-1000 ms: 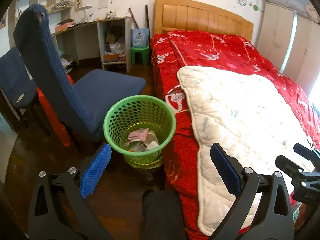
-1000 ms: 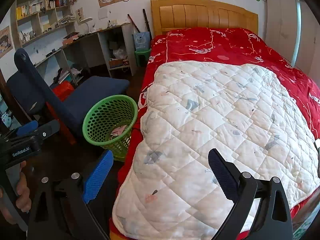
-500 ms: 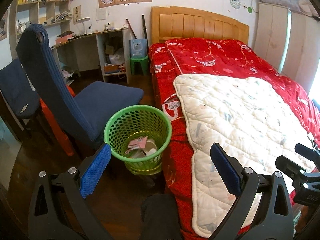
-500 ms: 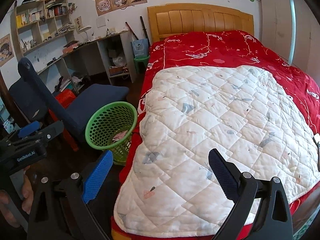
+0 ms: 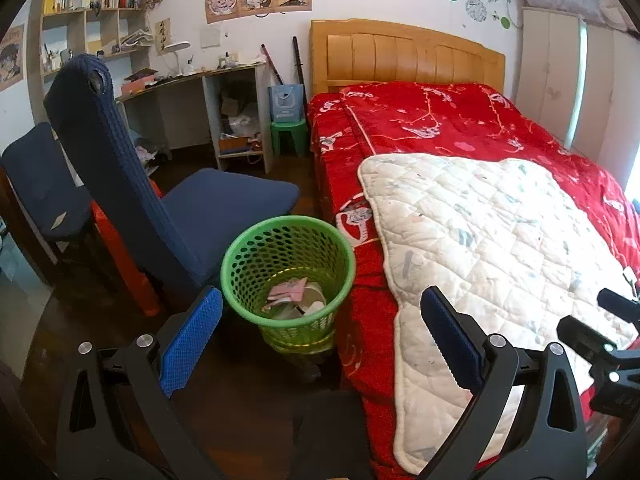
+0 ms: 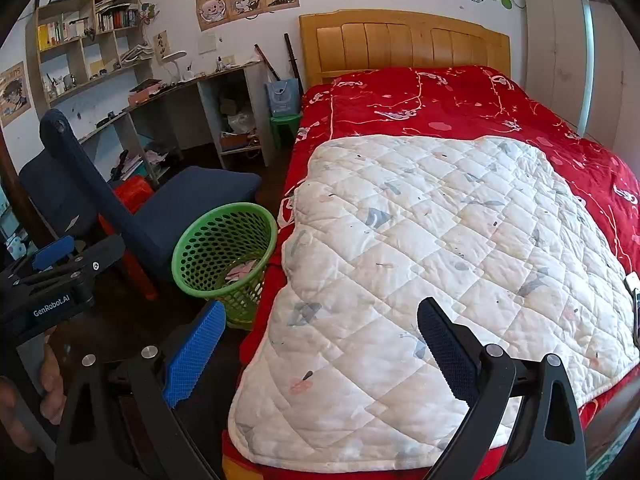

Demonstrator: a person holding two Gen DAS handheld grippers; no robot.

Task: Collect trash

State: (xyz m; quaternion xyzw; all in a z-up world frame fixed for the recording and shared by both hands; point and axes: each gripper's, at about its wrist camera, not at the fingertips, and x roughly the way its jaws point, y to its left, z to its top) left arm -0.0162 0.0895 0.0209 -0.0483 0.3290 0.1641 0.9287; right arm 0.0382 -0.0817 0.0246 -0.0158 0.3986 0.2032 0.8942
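Note:
A green mesh waste basket (image 5: 256,248) stands on the dark floor beside the bed and holds paper trash (image 5: 290,296). It also shows in the right wrist view (image 6: 208,240). My left gripper (image 5: 320,334) is open and empty, held above and in front of the basket. My right gripper (image 6: 320,336) is open and empty over the near end of the white quilt (image 6: 440,248). The left gripper's body shows in the right wrist view (image 6: 60,280) at the left edge. No loose trash shows on the quilt.
A red bed (image 5: 420,120) with a wooden headboard (image 5: 400,56) fills the right side. A blue chair (image 5: 160,184) stands just left of the basket, with a second one (image 5: 36,184) behind. A cluttered desk (image 5: 192,80), shelves and a green stool (image 5: 288,132) line the far wall.
Both grippers have drawn back and risen a little, so the basket and bed look farther away. Both stay open and empty.

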